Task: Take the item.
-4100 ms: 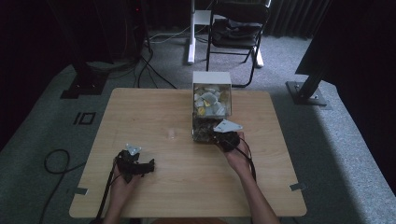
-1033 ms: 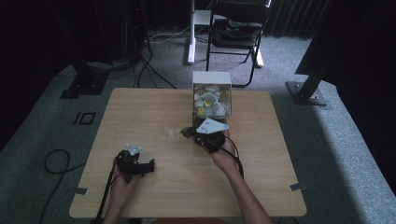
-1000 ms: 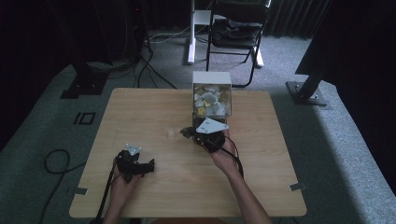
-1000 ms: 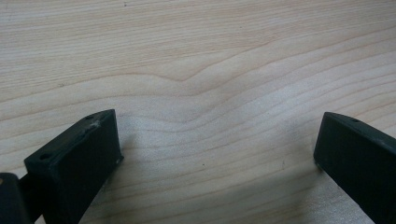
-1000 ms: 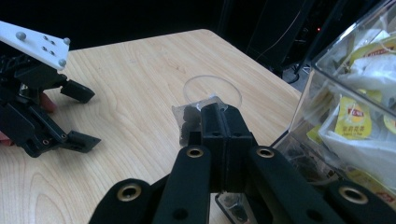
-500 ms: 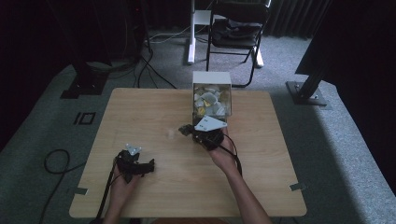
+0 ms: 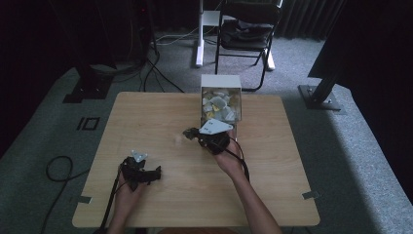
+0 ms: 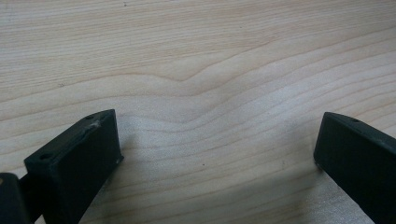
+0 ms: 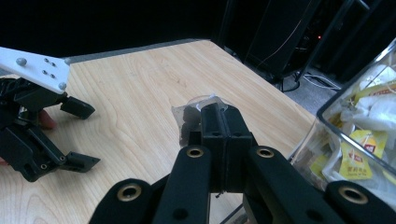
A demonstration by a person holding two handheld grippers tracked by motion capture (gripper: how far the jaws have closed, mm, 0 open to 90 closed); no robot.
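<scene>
Clear plastic box (image 7: 221,100) at the table's (image 7: 146,117) far edge holds a heap of tea bags (image 9: 357,154) with yellow tags. Your right gripper (image 9: 215,112) is clamped on one tea bag (image 9: 189,122), held above the wood just beside the box. Your left gripper (image 8: 215,149) rests near you, jaws apart, nothing between them.

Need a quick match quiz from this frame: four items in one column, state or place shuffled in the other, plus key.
1. left gripper
2. right gripper
3. clear box
4. folding chair

A. on the floor beyond the table
B. shut on a tea bag
C. at the table's far edge, full of tea bags
D. open, resting on bare wood

Pairs: 1-D, 2-B, 3-C, 4-A
</scene>
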